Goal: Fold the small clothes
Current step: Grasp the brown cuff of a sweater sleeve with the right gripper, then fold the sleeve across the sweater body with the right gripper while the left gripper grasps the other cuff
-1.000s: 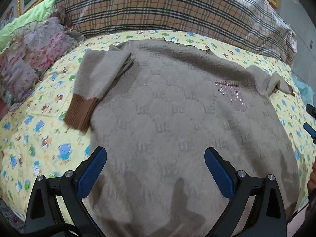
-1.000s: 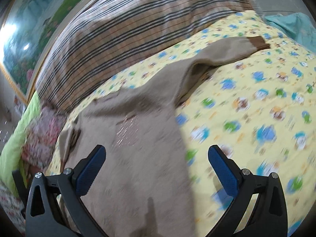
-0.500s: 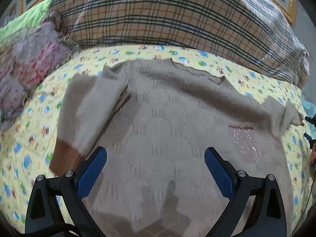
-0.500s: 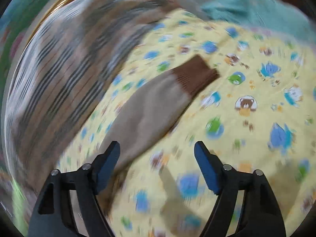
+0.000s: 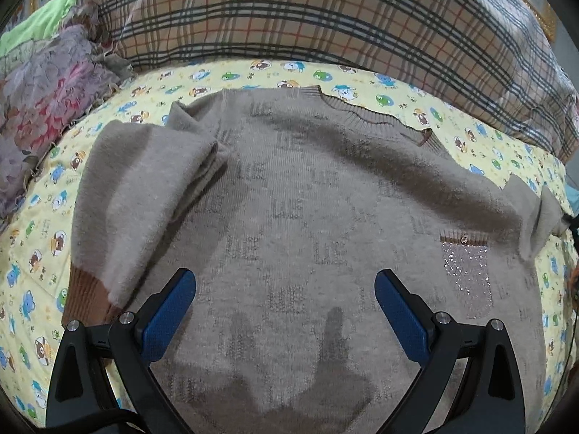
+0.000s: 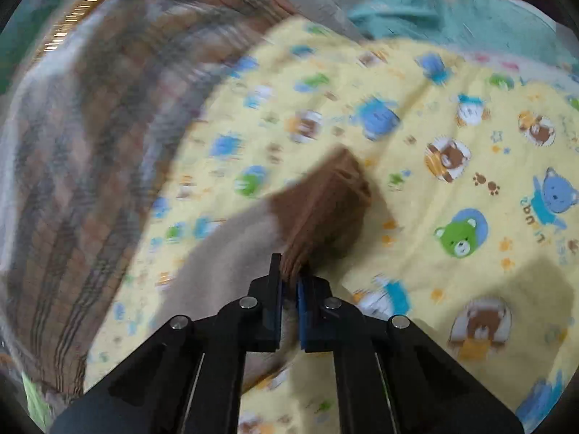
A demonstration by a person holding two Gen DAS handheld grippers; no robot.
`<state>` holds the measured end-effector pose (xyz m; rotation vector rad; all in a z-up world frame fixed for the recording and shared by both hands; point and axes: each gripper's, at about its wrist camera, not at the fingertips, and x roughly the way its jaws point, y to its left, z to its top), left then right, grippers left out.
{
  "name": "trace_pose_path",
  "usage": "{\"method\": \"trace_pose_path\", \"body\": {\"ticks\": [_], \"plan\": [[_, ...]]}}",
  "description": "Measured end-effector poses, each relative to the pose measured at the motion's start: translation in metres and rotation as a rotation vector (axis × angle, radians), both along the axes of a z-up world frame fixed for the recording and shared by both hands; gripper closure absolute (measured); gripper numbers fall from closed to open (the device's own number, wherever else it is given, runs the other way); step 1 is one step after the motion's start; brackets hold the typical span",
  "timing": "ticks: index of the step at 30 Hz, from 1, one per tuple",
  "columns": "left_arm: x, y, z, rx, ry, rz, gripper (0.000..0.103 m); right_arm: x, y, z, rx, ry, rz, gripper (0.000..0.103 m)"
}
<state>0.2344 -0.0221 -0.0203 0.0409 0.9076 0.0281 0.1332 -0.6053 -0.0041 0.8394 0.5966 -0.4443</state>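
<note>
A beige knitted sweater [image 5: 307, 224] lies flat on the yellow cartoon bedsheet [image 5: 36, 238], neckline away from me. Its left sleeve [image 5: 134, 195] is folded down beside the body and ends in a brown cuff [image 5: 85, 298]. My left gripper [image 5: 286, 311] hangs open above the lower part of the sweater with nothing between its fingers. In the right wrist view the sweater's other sleeve [image 6: 224, 249] stretches across the sheet [image 6: 452, 188]. My right gripper [image 6: 288, 285] is shut on that sleeve just behind its brown cuff [image 6: 322, 209], which bunches up at the tips.
A large plaid pillow [image 5: 307, 14] runs along the far side of the bed. A floral ruffled cloth [image 5: 39, 108] and a green cloth [image 5: 39, 25] lie at the far left. Teal fabric [image 6: 452, 11] sits beyond the sheet's right edge.
My right gripper swung right from the sweater's body to the sleeve end and its jaws went from wide open to shut on the sleeve. The left gripper shifted over the sweater and stayed open.
</note>
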Motion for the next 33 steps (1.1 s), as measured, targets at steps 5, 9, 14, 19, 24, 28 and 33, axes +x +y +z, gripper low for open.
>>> {"method": "trace_pose_path", "body": {"ticks": [5,9,14,19,24,28,33], "plan": [[-0.006,0.01,0.003,-0.046,0.01,0.002,0.003,-0.018,0.093,0.061,-0.047,-0.212,0.258,0.096],[-0.022,0.023,0.007,-0.073,0.019,-0.002,0.003,-0.019,0.2,0.093,-0.02,-0.318,0.549,0.096],[-0.041,0.049,0.013,-0.121,0.029,-0.006,0.003,0.002,0.318,0.087,0.083,-0.319,0.849,0.096],[-0.049,0.073,0.01,-0.157,0.05,-0.004,0.003,0.034,0.416,0.052,0.158,-0.215,1.032,0.096],[-0.044,0.089,0.002,-0.216,0.081,-0.018,0.003,0.047,0.475,0.007,0.232,-0.099,1.134,0.096],[-0.034,0.09,-0.007,-0.254,0.104,-0.023,0.003,0.046,0.487,-0.021,0.332,-0.008,1.191,0.092],[-0.02,0.071,-0.017,-0.247,0.118,-0.058,0.003,0.038,0.466,-0.025,0.419,-0.004,1.168,0.036]]}}
